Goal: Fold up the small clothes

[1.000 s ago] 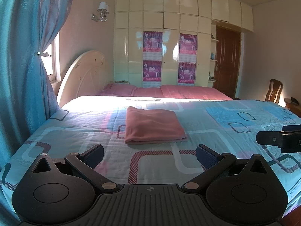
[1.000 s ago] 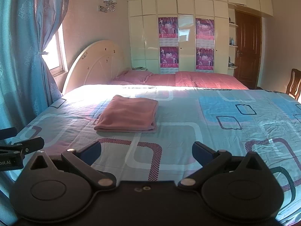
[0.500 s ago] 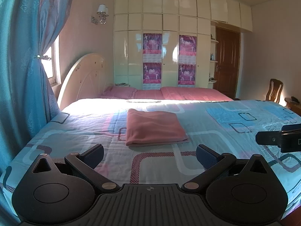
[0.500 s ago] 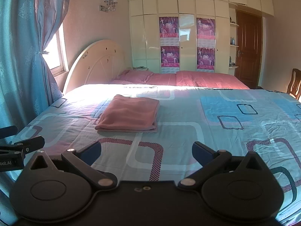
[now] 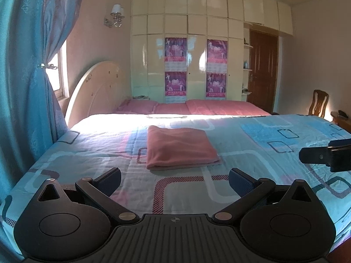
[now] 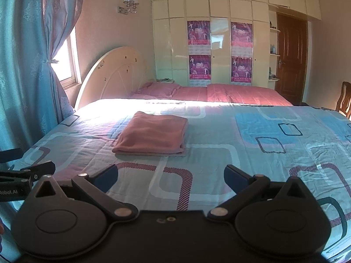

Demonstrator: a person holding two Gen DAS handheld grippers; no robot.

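A pink cloth (image 5: 178,148) lies folded into a flat rectangle on the patterned bedspread (image 5: 252,157); it also shows in the right wrist view (image 6: 152,137). My left gripper (image 5: 174,180) is open and empty, held back from the cloth near the bed's front edge. My right gripper (image 6: 171,176) is open and empty too, held back and to the right of the cloth. Each gripper shows at the edge of the other's view: the right one (image 5: 324,155) and the left one (image 6: 24,173).
Blue curtains (image 5: 26,87) hang close on the left by a window. A cream headboard (image 6: 114,74), pink pillows (image 6: 158,88) and a wardrobe (image 5: 188,54) stand at the far side. A wooden chair (image 5: 319,103) and door (image 6: 290,57) are at the right.
Both grippers have drifted slightly back and upward, so the cloth sits a little lower in view. Their jaws stay open. The cloth has not moved.
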